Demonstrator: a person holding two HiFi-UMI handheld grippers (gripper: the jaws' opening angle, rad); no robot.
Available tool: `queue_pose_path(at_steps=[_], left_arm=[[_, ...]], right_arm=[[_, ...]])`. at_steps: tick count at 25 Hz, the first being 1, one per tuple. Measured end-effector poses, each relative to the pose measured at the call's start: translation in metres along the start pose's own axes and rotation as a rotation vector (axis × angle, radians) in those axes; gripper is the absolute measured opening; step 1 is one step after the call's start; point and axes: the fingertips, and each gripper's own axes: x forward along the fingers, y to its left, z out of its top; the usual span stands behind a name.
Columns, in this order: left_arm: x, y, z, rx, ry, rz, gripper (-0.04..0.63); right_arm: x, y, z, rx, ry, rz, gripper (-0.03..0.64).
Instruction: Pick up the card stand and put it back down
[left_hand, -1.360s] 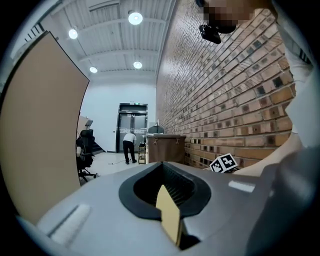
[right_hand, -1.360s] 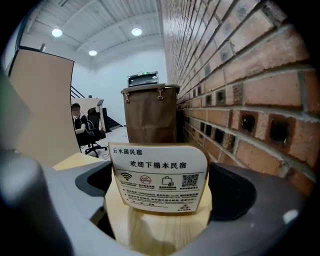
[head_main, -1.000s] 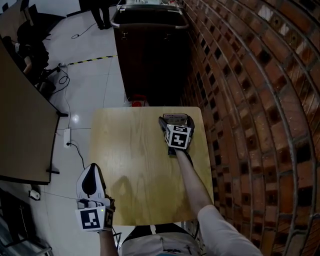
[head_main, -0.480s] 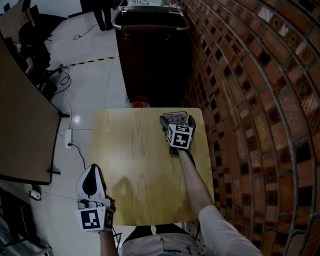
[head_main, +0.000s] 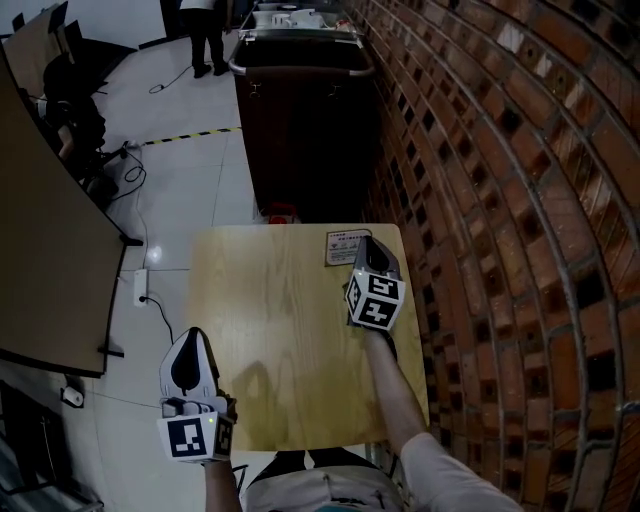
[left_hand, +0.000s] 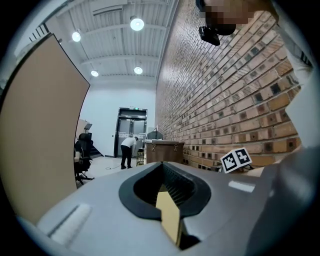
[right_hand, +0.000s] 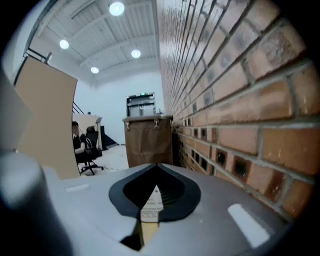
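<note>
right gripper (right_hand: 155, 171) jaws closing down to clenched, tips meet, nothing pinched. card stand (head_main: 344, 248) sits just past the tips on the table (head_main: 270, 330), at the far right corner close to the far edge, printed face showing. can't tell if the tips touch it. left gripper (head_main: 187, 345) jaws clenched too, empty, hanging off the near left corner over the floor (head_main: 190, 190). stand looks light, thin, stiff, probably slick plastic, so it'll tip or skate if nudged. I'd pinch across the panel at a side edge, low near the base, gentle squeeze, lift straight up.
</note>
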Motion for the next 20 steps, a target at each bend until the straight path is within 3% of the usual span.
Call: queue_pose_path(at_steps=[5,9,14,20], left_arm=[[-0.01,-0.019,0.027,-0.009,-0.068,-0.045,0.005],[-0.028,-0.043,0.055,-0.012,-0.143,-0.107,0.005],[-0.042,-0.065,0.087,-0.01,-0.238,-0.161,0.005],[-0.051,-0.078,0.108,0.021,-0.279,-0.199,0.005]], right_arm=[[-0.108,0.034,0.098,0.069,-0.269,0.167,0.0],[-0.219,0.061,0.141,0.09,-0.391,0.296,0.0],[-0.308,0.062,0.145,0.136,-0.456,0.279,0.0],[-0.326,0.065,0.147,0.11,-0.479,0.275,0.0]])
